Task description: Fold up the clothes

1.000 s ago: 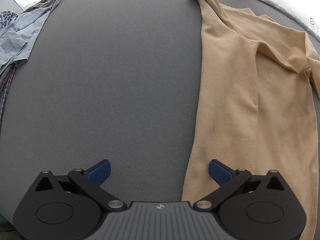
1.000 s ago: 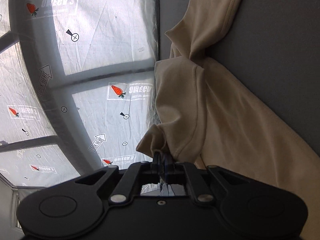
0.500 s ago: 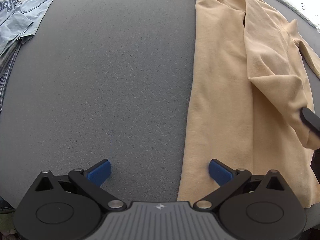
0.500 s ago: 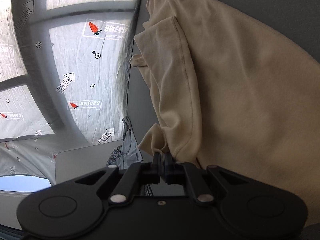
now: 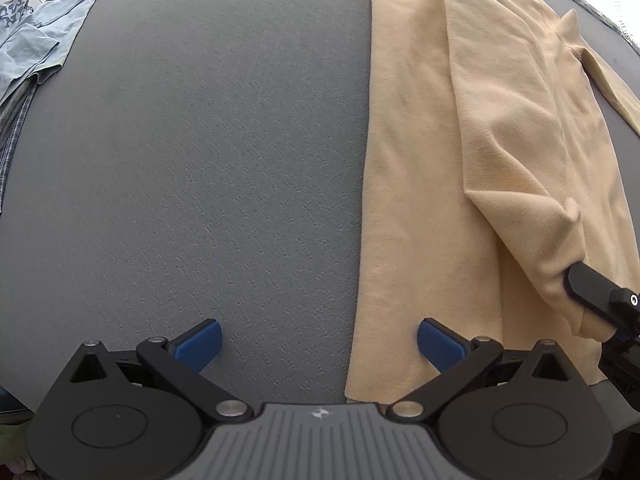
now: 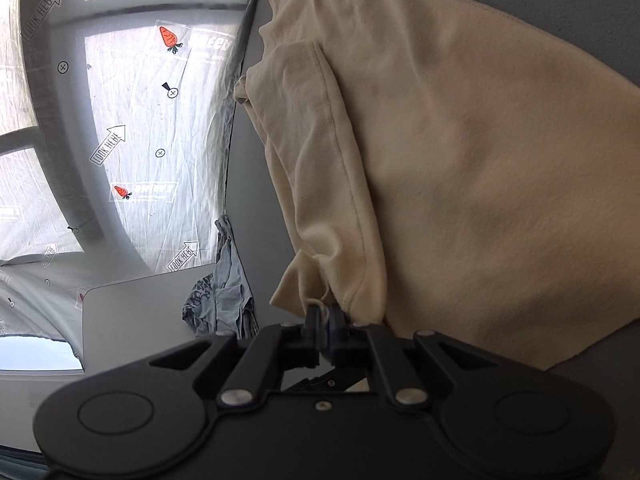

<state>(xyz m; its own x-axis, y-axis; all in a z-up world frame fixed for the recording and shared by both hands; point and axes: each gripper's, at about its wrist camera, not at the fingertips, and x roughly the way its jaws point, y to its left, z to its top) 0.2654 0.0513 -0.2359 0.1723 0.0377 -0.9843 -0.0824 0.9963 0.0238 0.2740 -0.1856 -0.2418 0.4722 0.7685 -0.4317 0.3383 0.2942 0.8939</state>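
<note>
Currently: left gripper [image 5: 318, 342] jaws spread above the grey surface [image 5: 200, 160] | right gripper [image 6: 326, 314] jaws pinching the tan shirt [image 6: 460, 160] sleeve | blue-grey clothes [image 5: 36, 40] far left

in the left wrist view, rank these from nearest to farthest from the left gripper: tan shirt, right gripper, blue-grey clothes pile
1. tan shirt: its left edge runs between the open blue fingers of the left gripper, on the right half of the mat.
2. right gripper: at the right edge, shut on a fold of the shirt.
3. blue-grey clothes pile: far top-left corner.
</note>
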